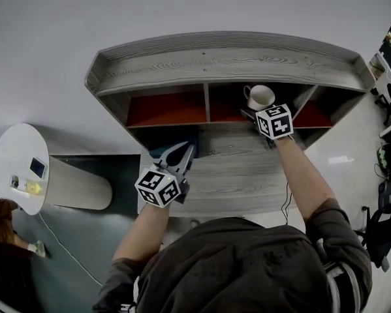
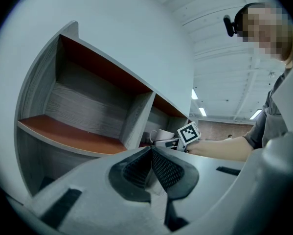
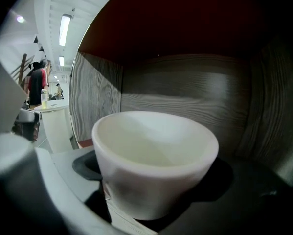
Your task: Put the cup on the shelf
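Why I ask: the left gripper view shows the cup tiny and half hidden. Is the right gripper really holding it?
Observer: Yes. In the right gripper view the right gripper is shut on the white cup, which stands upright.
Operator: Which compartment is it in?
Observer: The head view puts it in the middle compartment of the shelf, toward that compartment's right side.
Operator: Anything inside the cup?
Observer: No. The right gripper view looks into its mouth and shows a bare white inside.
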{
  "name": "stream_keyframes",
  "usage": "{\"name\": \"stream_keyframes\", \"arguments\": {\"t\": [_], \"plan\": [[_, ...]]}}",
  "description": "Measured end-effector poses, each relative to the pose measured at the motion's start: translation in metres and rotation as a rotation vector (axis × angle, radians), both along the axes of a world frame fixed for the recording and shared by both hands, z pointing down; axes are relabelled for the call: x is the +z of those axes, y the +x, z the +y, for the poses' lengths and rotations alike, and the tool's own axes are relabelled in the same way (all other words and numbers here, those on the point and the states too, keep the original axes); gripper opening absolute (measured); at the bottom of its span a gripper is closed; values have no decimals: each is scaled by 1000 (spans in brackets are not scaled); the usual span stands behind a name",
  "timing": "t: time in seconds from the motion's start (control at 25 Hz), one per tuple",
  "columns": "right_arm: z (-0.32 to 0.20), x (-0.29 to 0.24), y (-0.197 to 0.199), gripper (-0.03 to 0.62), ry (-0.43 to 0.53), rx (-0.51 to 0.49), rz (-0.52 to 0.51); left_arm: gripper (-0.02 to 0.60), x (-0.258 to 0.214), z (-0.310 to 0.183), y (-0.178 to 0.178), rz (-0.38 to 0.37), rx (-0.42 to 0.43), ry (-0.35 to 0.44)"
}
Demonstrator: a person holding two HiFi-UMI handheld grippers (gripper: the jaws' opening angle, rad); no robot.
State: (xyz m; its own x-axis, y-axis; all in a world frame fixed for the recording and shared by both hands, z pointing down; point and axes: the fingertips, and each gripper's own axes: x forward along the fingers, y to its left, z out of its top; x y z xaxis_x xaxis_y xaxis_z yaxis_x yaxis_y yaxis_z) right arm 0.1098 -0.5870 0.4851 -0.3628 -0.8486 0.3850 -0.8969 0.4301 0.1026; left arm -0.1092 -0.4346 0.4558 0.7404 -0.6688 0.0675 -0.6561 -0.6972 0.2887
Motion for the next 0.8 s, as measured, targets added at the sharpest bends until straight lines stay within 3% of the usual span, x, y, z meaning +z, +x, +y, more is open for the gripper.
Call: {"name": "stream_keyframes", "arguments": {"t": [0.2,0.48,0.8], "plan": [[3,-9,1,521,41,-7,-29,3,-4,1,-1,6,-2,5],[19,-27,12,528,89,7,-53,3,-8,1,0,10,3,16],[75,-52,23,526,148,-6,-74,3,-17,9,1,-1,14,46]]}}
